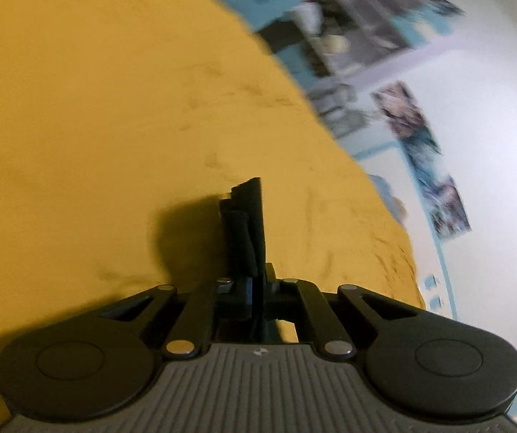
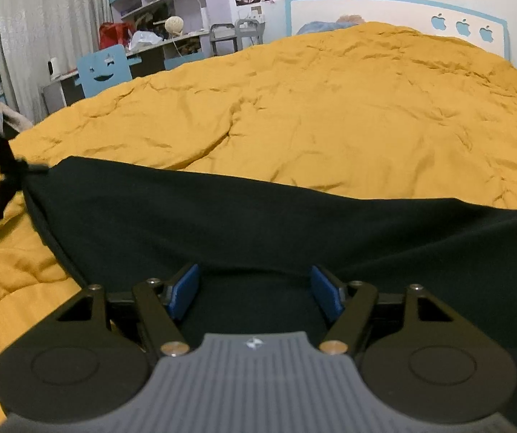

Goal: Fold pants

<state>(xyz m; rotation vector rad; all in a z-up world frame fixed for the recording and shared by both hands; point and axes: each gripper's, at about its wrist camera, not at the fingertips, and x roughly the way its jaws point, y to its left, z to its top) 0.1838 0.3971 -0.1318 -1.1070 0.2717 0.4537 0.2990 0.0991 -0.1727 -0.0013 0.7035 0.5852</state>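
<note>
My left tool (image 1: 249,223) is clamped on a bunched corner of the dark, smooth fabric pants (image 2: 258,231), which lie spread across the wrinkled mustard-yellow bed quilt (image 2: 330,108). My right tool (image 2: 255,294) stands wide over the cloth, its blue pads (image 2: 182,294) gripping nothing.

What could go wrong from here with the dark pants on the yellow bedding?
1. The left gripper is shut on only a thin corner of the pants; a pull might slip it free.
2. The right gripper is open over the cloth, so that side is unheld and may sag or crease.
3. The yellow duvet is rumpled and could get pinched too.
</note>
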